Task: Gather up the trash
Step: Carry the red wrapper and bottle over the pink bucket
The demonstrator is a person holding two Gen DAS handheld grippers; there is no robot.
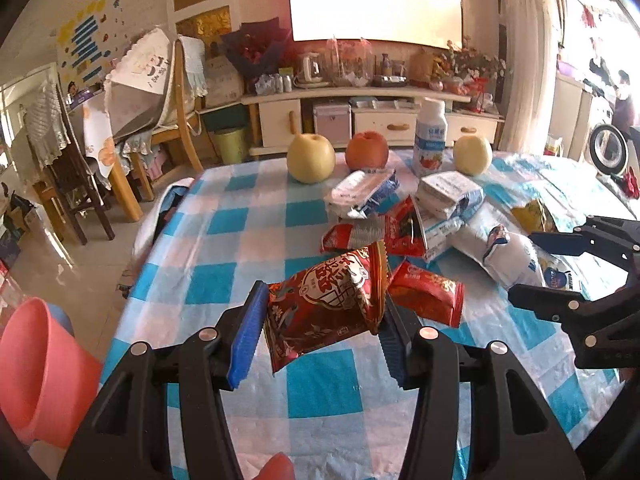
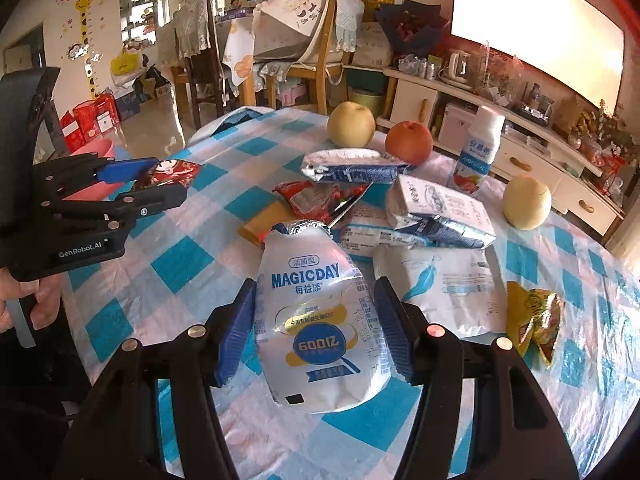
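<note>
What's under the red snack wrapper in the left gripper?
Under the red snack wrapper, held off the table by the left gripper, only checkered tablecloth shows. Another red packet lies behind it; the wrapper covers that packet's near end.

A bright screen (image 1: 374,0) glares above a cream cabinet (image 1: 360,108). Wooden chairs (image 1: 176,120) stand on a glossy tiled floor (image 1: 60,256); stickers (image 2: 82,36) dot the wall.

The near left of the blue-and-white checked worktop (image 1: 224,248) is left bare. Passage to the far side is blocked by a heap of crumpled red and white wrappers (image 1: 404,216), with three round fruits (image 1: 311,158) and a white plastic bottle (image 1: 430,136) behind.
</note>
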